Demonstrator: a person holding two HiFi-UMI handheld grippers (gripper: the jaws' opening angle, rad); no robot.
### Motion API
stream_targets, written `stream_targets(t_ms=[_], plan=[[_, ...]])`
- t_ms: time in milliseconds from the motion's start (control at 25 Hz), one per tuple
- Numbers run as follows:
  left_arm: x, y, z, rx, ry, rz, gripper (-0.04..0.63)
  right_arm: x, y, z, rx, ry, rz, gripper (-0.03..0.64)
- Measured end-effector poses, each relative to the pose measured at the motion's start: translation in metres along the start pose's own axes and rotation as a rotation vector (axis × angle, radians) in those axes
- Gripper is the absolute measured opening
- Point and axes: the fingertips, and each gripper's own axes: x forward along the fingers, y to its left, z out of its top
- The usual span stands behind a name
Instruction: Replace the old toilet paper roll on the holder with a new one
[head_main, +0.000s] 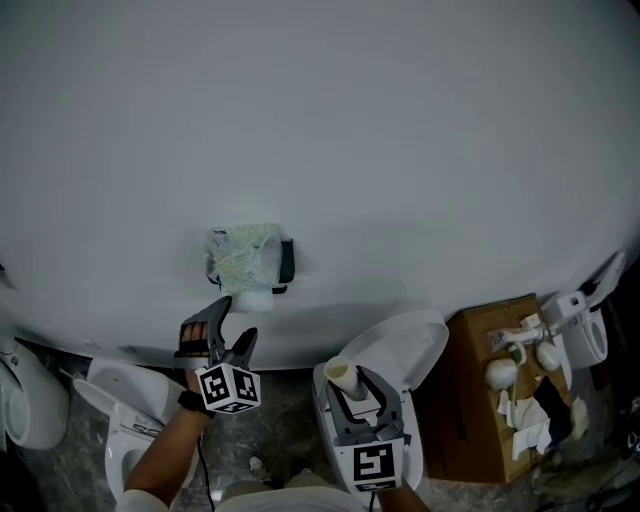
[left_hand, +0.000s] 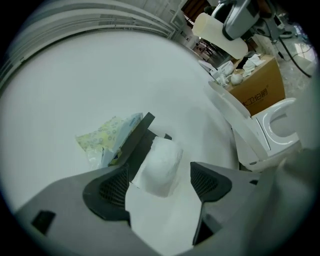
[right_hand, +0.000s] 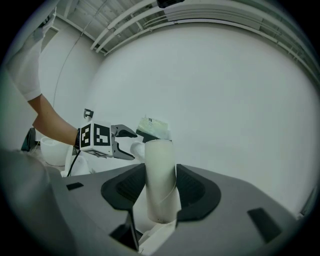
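Forearm (head_main: 165, 450) angled up toward the holder (head_main: 286, 262) on the wall (head_main: 420, 150), the left gripper (head_main: 237, 318) sits just below the holder with its jaws spread wide. The white roll (head_main: 255, 298) hangs on the holder, ahead of the pads and clear of both. Below and right of the holder, the right gripper (head_main: 352, 385) points upward, clamped on a cardboard tube (head_main: 342, 376)

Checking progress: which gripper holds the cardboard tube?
The right gripper: its jaws are clamped on the cardboard tube. The left gripper is open and grips nothing.
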Motion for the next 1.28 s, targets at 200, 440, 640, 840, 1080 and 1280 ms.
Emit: stream_targets(t_ms=[200,440,640,840,1080,1280], plan=[[-0.01,0.003,-0.003,-0.072,-0.022,-0.005,0.368,0.013,0.006,0.015,-0.026,-0.019,0.002,0.19],[-0.017,0.007,-0.012,-0.181,-0.038,-0.03,0.367,0.026,0.015,0.026,-0.03,-0.019,0.012,0.19],[-0.026,0.006,-0.021,-0.301,-0.045,-0.043,0.347,0.034,0.021,0.036,-0.025,-0.038,0.031,0.189],[-0.036,0.018,-0.026,-0.383,-0.072,-0.022,0.255,0.039,0.019,0.04,-0.012,-0.038,0.021,0.189],[-0.052,0.029,-0.029,-0.452,-0.11,-0.012,0.13,0.047,0.021,0.044,-0.002,-0.039,0.024,0.189],[-0.06,0.035,-0.035,-0.511,-0.133,-0.009,0.035,0.056,0.026,0.051,0.004,-0.047,0.055,0.187]])
